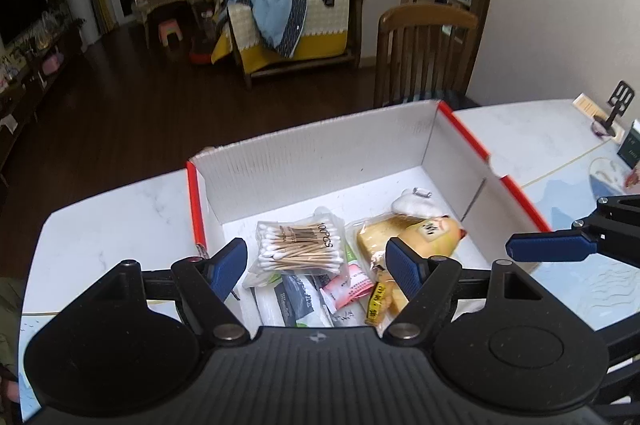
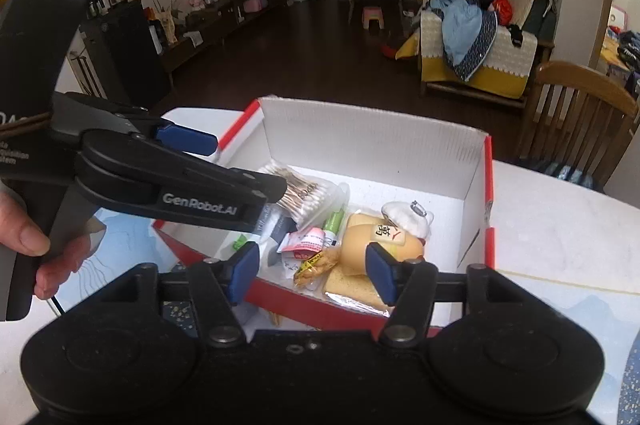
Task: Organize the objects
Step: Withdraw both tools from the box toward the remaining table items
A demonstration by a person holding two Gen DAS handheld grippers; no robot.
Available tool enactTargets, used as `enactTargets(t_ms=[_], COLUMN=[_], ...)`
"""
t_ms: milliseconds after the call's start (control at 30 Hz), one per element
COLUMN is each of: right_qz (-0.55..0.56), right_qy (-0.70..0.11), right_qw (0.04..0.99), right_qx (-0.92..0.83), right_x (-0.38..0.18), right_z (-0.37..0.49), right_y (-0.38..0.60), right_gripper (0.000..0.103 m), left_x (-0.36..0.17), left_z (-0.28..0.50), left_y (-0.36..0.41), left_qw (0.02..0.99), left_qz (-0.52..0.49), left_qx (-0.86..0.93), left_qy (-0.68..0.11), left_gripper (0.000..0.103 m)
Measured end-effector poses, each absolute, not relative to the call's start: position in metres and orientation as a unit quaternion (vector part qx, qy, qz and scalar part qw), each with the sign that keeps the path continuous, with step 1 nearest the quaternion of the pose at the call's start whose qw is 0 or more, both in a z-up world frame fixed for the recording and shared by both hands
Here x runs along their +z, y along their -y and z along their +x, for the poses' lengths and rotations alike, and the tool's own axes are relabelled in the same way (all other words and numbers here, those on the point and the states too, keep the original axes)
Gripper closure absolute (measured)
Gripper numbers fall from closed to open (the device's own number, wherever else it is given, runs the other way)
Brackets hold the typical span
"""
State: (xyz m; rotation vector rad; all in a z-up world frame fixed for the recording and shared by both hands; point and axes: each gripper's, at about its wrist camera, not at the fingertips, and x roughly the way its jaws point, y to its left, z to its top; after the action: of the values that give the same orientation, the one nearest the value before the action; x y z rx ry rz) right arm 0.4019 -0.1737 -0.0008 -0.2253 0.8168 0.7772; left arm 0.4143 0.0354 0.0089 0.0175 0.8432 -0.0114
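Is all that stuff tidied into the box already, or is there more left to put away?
Mostly done, it seems. The cardboard box already holds the cotton swab pack, a yellow plush toy, a pink sachet and other packets. Nothing is in hand: the left gripper and right gripper are both open over the box. No loose items show on the table beside it.

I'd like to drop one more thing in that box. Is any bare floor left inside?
Yes: the far half of the box floor is bare, between the back wall and the cotton swabs. The near half is crowded with the swabs, sachets, and the yellow plush toy.
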Motion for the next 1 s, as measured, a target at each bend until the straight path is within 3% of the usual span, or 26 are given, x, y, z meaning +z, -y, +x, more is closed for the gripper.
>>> enactTargets(t_ms=[433,567,633,867,1000], right_qz=[-0.091,-0.094,-0.093,-0.086,-0.09], right_qy=[-0.36,-0.352,-0.351,-0.351,-0.346], right_qw=[0.849,0.853,0.853,0.85,0.848], right_qx=[0.375,0.374,0.376,0.384,0.391], right_x=[0.032,0.036,0.037,0.038,0.037], right_z=[0.366,0.353,0.348,0.329,0.316], right_y=[0.201,0.207,0.21,0.224,0.228], right_gripper=[0.028,0.018,0.016,0.002,0.001], left_x=[0.038,0.041,0.043,0.044,0.039], left_z=[0.357,0.34,0.331,0.301,0.284], left_y=[-0.031,-0.024,-0.022,-0.02,-0.023], left_qw=[0.927,0.929,0.93,0.93,0.929], left_qz=[-0.015,-0.009,-0.006,-0.036,-0.055], left_qx=[-0.015,-0.02,-0.022,-0.034,-0.033], left_qy=[-0.373,-0.368,-0.367,-0.363,-0.365], left_gripper=[0.027,0.026,0.021,0.021,0.02])
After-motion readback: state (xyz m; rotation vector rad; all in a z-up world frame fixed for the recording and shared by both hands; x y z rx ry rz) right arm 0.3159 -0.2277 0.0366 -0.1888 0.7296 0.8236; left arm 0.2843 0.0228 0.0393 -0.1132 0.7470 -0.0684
